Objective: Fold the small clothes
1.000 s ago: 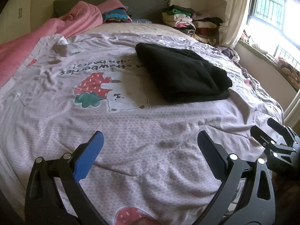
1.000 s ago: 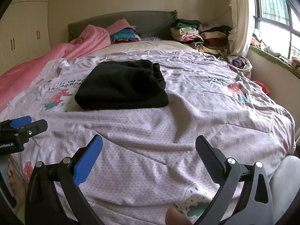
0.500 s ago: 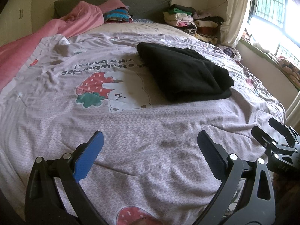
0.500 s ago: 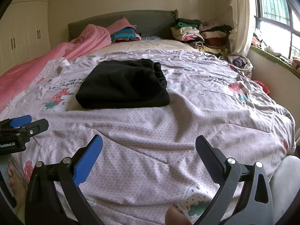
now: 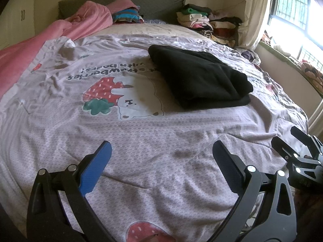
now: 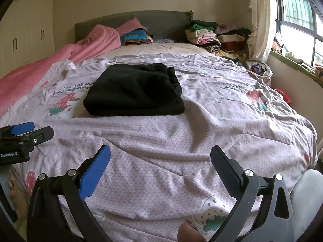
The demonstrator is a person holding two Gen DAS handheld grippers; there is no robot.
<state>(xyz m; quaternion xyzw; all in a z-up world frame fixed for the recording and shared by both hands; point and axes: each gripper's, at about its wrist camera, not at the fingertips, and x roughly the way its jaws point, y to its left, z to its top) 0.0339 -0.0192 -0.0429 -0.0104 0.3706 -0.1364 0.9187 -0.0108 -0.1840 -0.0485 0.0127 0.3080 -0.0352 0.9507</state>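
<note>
Hovering low over the near edge of the bed, I hold both of my grippers level and aimed forward along the lilac quilt [image 5: 141, 141]. My left gripper [image 5: 161, 155] has its fingers spread wide with nothing between them, the blue pad [image 5: 94, 169] at about 8 o'clock in its own view and the black finger [image 5: 228, 167] at about 4 o'clock. My right gripper [image 6: 160, 155] is posed the same way, its fingers wide apart and empty above the wrinkled cover. In the left view the right gripper shows at 4 o'clock, off to the side and just above the quilt's edge; in the right view the left gripper appears at 9 o'clock.

The folded black garment [image 5: 197, 80] lies flat on the quilt, well apart from both grippers. From my left gripper it sits at roughly 1 o'clock, partly covering the printed bear beside the strawberry print [image 5: 103, 88]. From my right gripper it sits at 11 o'clock [image 6: 135, 90].

At 12 o'clock, against the grey headboard [image 6: 161, 22], stand piles of folded clothes [image 6: 218, 36], and a pink blanket [image 6: 60, 60] trails down at 10 o'clock.
</note>
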